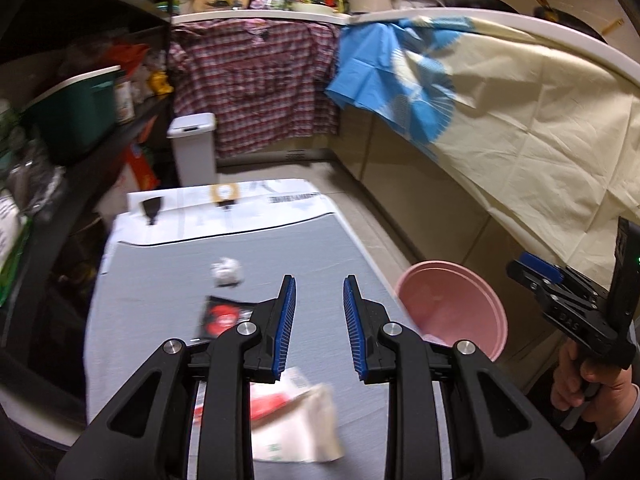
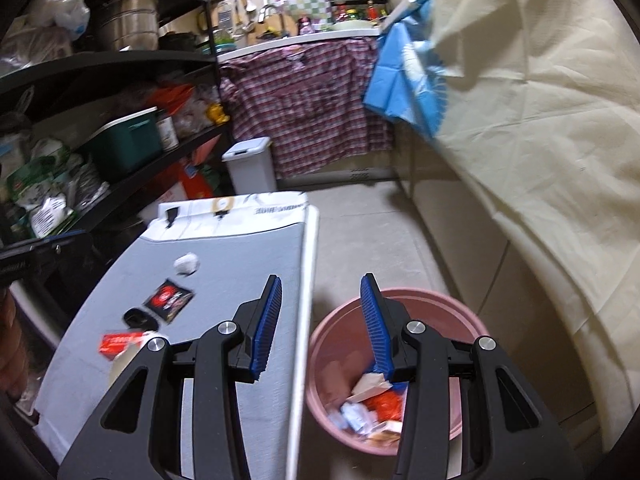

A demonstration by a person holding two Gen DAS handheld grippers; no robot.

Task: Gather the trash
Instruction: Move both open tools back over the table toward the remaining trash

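Both tongs [image 1: 319, 280] [image 2: 321, 280] gape, empty; crumpled white paper ball [image 1: 226, 272] on grey table [image 1: 320, 240].

A plaid shirt [image 1: 256, 80] hangs behind a white lidded bin [image 1: 194, 148] beside dark shelves [image 2: 100, 64]

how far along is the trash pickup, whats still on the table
Done: the pink bin already holds several wrappers. In hand: nothing; the left gripper and right gripper are both open and empty. Left on the grey table: crumpled paper ball, black-red packet, red wrapper.

wrappers on table [image 2: 224, 248], bucket [image 2: 472, 320] beside (right) — trash inside
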